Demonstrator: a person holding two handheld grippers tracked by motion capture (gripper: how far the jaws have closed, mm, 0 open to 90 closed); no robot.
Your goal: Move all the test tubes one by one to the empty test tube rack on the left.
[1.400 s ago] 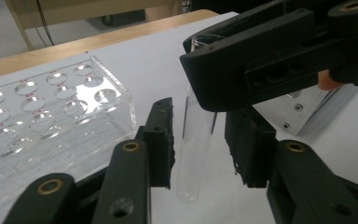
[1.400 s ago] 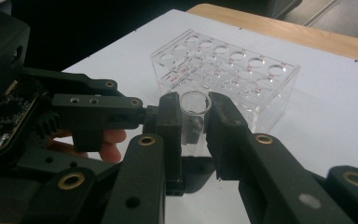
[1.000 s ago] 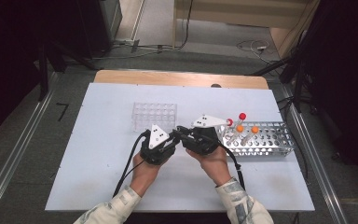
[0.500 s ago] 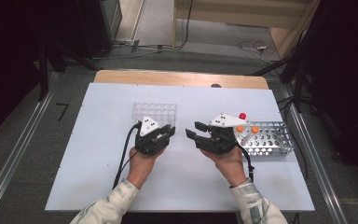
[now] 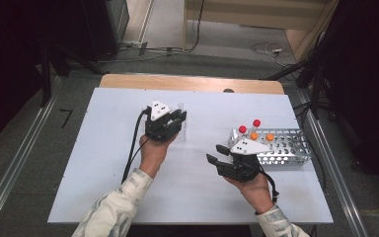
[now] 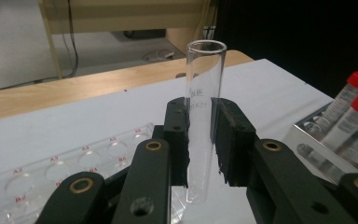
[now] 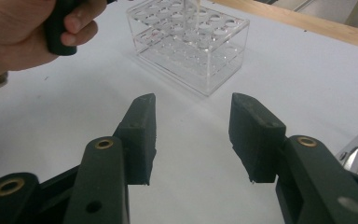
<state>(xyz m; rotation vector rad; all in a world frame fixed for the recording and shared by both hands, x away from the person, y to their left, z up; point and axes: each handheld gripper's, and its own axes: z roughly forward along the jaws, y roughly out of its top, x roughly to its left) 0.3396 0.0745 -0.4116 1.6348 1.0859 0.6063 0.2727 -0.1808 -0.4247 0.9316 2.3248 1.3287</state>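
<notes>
The left gripper [image 6: 200,140] is clamped on 1 upright glass tube [image 6: 205,107]; the right gripper [image 7: 191,135] has just been opening, jaws apart with nothing between them.

Clear glossy glass tube [image 6: 204,116]; matt black plastic jaws; clear plastic rack [image 7: 191,42]; shiny metal rack [image 5: 286,143] at 3 o'clock; matt white table [image 5: 103,163].

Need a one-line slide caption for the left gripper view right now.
Left gripper clamps an upright, empty glass test tube above the clear plastic rack, red-capped tubes at right.
</notes>
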